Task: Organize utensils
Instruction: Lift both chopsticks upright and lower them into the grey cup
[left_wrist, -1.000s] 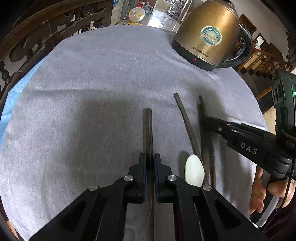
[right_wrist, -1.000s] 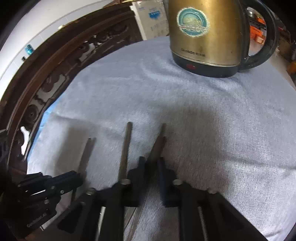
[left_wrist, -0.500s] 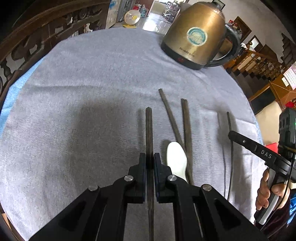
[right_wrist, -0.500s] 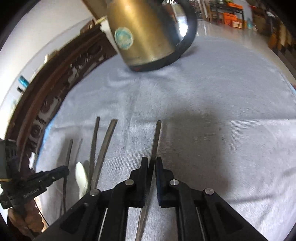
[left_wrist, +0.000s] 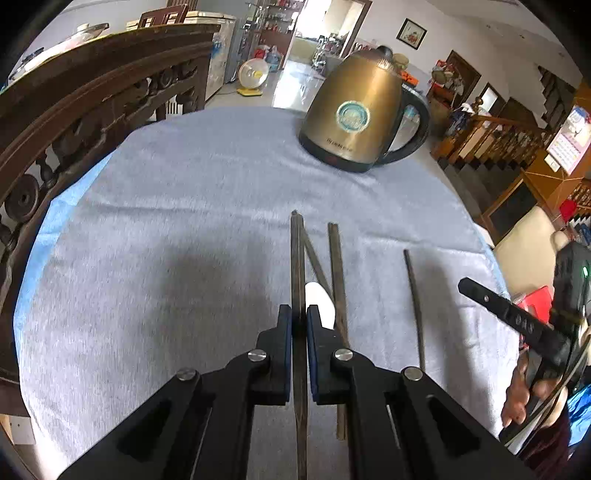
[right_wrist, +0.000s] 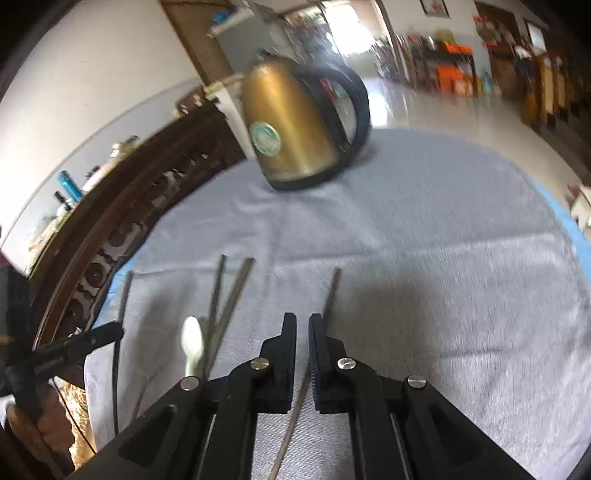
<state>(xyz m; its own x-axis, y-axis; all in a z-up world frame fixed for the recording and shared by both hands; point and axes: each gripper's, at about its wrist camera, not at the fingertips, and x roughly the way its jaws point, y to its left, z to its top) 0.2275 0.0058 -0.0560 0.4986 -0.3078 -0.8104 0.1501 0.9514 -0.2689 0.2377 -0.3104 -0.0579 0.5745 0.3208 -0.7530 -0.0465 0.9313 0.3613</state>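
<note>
Left wrist view, read from 9 o'clock to 3 o'clock. A grey cloth (left_wrist: 166, 221) is covering the bench. The left claw (left_wrist: 298, 321) is clamping a dark chopstick (left_wrist: 295, 251), which is pointing toward 12 o'clock. Just to its right, a white spoon (left_wrist: 321, 302) is lying against two chopsticks (left_wrist: 338, 266) that are converging toward 6 o'clock. A lone chopstick (left_wrist: 413, 306) is lying apart at 3 o'clock. The right claw (left_wrist: 463, 285) is hovering beyond it, closed on nothing (in its own view that chopstick is passing underneath). A brass kettle (left_wrist: 360, 114) is standing at 1 o'clock.
</note>
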